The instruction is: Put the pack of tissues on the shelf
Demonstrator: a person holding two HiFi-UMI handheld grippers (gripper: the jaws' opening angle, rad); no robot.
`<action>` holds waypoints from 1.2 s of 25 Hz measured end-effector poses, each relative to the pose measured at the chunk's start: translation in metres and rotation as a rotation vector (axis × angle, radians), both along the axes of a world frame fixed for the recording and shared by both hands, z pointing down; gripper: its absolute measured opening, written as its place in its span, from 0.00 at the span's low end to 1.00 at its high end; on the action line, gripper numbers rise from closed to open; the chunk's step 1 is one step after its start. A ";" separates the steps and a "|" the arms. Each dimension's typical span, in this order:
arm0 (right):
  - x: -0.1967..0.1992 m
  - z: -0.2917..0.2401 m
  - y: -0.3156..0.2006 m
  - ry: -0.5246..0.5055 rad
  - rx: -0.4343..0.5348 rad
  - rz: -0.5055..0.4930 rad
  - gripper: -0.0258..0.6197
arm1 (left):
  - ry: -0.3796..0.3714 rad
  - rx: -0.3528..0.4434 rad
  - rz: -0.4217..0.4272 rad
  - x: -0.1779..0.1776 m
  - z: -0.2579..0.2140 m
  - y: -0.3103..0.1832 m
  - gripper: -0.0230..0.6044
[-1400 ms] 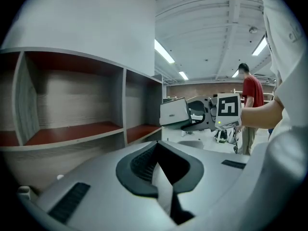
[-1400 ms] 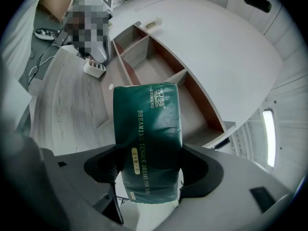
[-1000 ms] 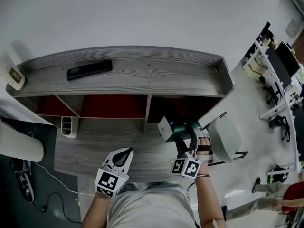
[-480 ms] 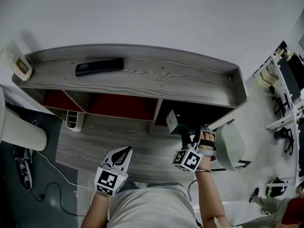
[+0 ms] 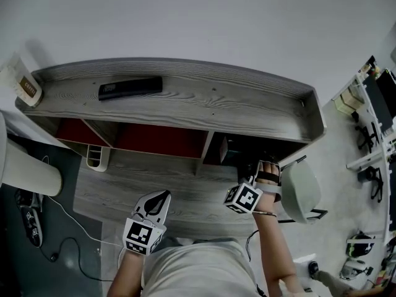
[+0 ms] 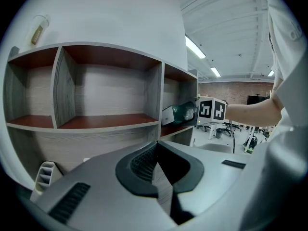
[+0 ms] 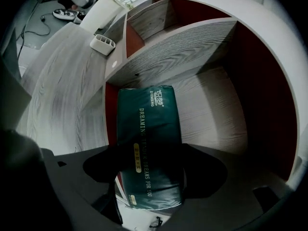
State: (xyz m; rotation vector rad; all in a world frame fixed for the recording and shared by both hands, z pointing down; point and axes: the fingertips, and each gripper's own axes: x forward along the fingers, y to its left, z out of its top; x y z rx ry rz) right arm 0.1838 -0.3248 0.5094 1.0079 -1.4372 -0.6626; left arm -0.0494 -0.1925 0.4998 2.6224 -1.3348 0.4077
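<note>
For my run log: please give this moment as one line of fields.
right gripper: shut on dark green tissue pack | pack: front end inside right grey wooden shelf compartment | left gripper: shut, empty

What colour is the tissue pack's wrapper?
Dark green with pale lettering. The soft rectangular pack of tissues shows best in the right gripper view.

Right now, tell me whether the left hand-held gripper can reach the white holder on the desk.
Probably yes. The left hand-held gripper is empty, jaws together, and only bare desk lies between it and the white holder, which stands in the open.
</note>
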 end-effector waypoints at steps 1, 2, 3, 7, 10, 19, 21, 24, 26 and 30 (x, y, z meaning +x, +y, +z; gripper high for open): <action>0.000 0.002 -0.002 0.009 -0.007 -0.001 0.62 | 0.003 -0.003 -0.003 -0.001 0.001 -0.001 0.06; 0.000 0.003 -0.004 0.016 -0.016 -0.003 0.63 | 0.006 -0.006 -0.005 -0.002 0.001 -0.001 0.06; -0.001 0.005 -0.005 0.020 -0.029 -0.006 0.64 | 0.010 -0.009 -0.007 -0.002 0.002 -0.002 0.06; -0.006 0.007 -0.009 -0.011 -0.089 -0.018 0.66 | 0.031 -0.024 -0.017 -0.005 0.005 -0.004 0.06; -0.005 0.007 -0.007 0.004 -0.130 -0.033 0.67 | 0.039 -0.035 -0.019 -0.005 0.007 -0.004 0.06; 0.008 0.014 0.007 0.027 -0.261 -0.039 0.70 | 0.068 -0.067 -0.032 -0.009 0.011 -0.006 0.06; 0.008 0.016 0.012 0.031 -0.299 -0.045 0.70 | 0.074 -0.075 -0.036 -0.009 0.012 -0.005 0.06; 0.007 0.021 0.021 0.027 -0.360 -0.056 0.70 | 0.081 -0.082 -0.036 -0.009 0.013 -0.005 0.06; 0.006 0.023 0.025 0.019 -0.382 -0.061 0.70 | 0.083 -0.084 -0.035 -0.009 0.014 -0.004 0.06; 0.006 0.021 0.022 -0.019 -0.364 -0.039 0.69 | 0.084 -0.089 -0.038 -0.008 0.016 -0.004 0.06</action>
